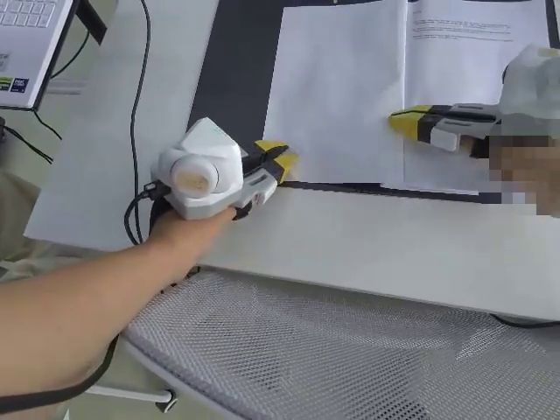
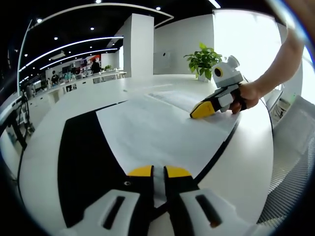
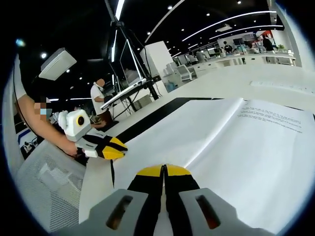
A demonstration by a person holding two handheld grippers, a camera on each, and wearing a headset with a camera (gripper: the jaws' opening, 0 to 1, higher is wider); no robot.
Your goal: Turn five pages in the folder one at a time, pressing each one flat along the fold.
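Folder [image 1: 234, 79] open flat on the white table [image 1: 376, 245]. Left claw [image 1: 282, 161] right at the near corner of the left page [image 1: 337, 96], open just a tiny crack, nothing held. Right claw [image 1: 404, 122] closed tight, tip down on the fold [image 1: 405, 61]. Left arm [image 1: 87, 297] stretched low over the table edge. Laptop [image 1: 26, 44] and black cable [image 1: 136, 96] far left, mesh chair [image 1: 350, 350] in front.

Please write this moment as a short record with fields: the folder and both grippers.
folder: open on the white table, white pages showing
left gripper: at the near corner of the left page, jaws almost together, grip unclear
right gripper: jaws shut, tips at the fold
right page: few printed lines at top
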